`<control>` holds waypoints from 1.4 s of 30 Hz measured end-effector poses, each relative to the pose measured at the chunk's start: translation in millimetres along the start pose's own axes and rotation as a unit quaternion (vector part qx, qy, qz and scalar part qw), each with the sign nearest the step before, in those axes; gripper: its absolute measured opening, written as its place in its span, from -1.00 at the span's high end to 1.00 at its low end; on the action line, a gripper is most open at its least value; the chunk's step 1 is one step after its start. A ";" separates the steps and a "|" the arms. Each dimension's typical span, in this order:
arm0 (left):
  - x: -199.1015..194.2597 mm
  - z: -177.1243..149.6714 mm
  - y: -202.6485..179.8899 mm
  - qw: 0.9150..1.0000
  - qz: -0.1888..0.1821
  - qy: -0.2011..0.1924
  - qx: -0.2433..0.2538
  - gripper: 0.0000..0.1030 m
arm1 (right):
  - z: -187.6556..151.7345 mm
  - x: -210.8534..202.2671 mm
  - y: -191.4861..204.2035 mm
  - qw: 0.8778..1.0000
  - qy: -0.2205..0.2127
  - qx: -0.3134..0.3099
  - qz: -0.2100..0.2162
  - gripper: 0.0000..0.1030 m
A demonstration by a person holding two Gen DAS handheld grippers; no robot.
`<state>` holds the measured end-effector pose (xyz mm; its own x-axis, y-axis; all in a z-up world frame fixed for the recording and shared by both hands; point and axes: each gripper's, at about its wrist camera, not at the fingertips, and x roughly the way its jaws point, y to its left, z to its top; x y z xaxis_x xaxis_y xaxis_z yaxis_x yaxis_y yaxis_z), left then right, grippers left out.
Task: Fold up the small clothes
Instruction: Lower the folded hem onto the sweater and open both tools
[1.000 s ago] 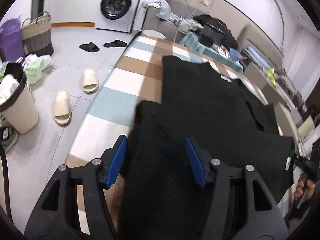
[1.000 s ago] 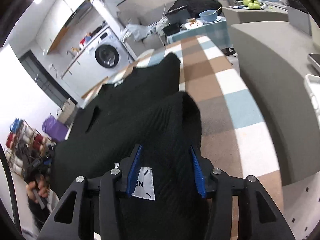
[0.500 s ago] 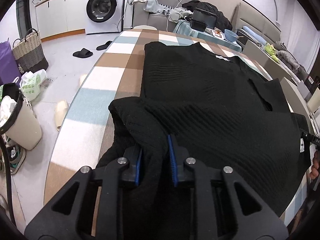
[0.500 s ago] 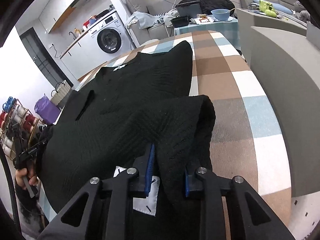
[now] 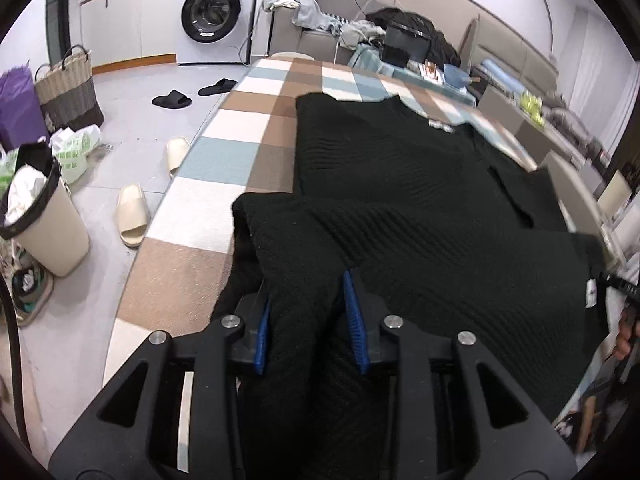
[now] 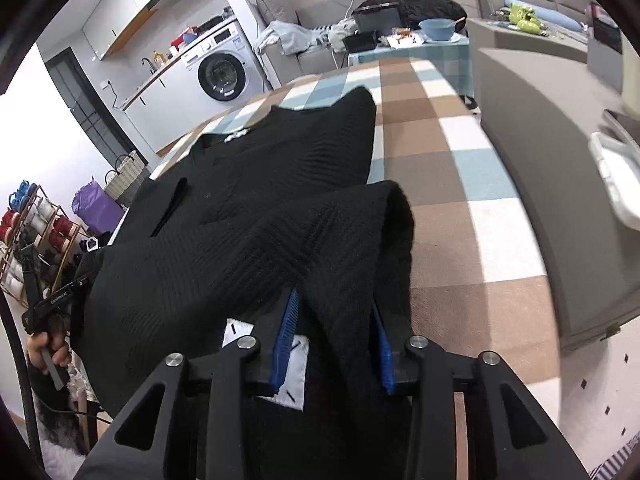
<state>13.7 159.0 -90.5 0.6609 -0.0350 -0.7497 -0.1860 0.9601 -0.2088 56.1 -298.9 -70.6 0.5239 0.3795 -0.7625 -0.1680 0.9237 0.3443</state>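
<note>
Left wrist view, left to right: trash bin (image 5: 44, 220) on the floor, beige slippers (image 5: 132, 216), washing machine (image 5: 216, 12) at the back wall. Checkered tablecloth (image 5: 224, 164) covers the table. Black knit sweater (image 5: 400, 200) lies spread on it, collar end away from the camera, its near hem lifted and doubled over toward the collar. Left gripper (image 5: 308, 320) has a bunched fold of that hem between its blue pads (image 5: 354, 316); jaws partly apart, fabric filling the gap and touching both pads. At the far right edge the other gripper's tip and a hand show, blurred.

Right wrist view, left to right: thread-spool rack (image 6: 36, 232), purple bag (image 6: 96, 208), washing machine (image 6: 222, 72), then the sweater (image 6: 280, 184) across the tablecloth (image 6: 460, 184), grey sofa (image 6: 560, 160) to the right. Right gripper (image 6: 334, 336) likewise pinches a thick fold of the hem's other corner, jaws partly apart with cloth pressed between the pads (image 6: 288, 320). White garment tag (image 6: 296, 372) sits just under the left pad.
</note>
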 end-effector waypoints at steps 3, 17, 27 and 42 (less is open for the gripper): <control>-10.9 -1.3 5.6 1.000 0.003 -0.011 -0.009 0.47 | -2.5 -12.3 -3.8 1.000 -0.018 0.004 0.009 0.30; -32.4 48.4 4.1 0.997 -0.021 -0.070 0.002 0.91 | 34.9 -34.2 -1.3 0.992 -0.127 0.020 0.003 0.95; 26.6 45.0 22.3 1.000 -0.012 0.000 -0.026 0.49 | 34.3 13.5 -32.3 0.996 -0.036 0.073 -0.024 0.59; -13.0 -4.0 23.1 0.999 -0.021 -0.019 -0.042 0.68 | 0.6 -8.3 -21.6 0.997 -0.046 0.035 0.044 0.21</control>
<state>-2.1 180.5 -88.1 0.6965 -0.0632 -0.7148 -0.2161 0.9314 -0.2929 55.9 -322.0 -71.4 0.5852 0.4490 -0.6752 -0.1587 0.8800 0.4477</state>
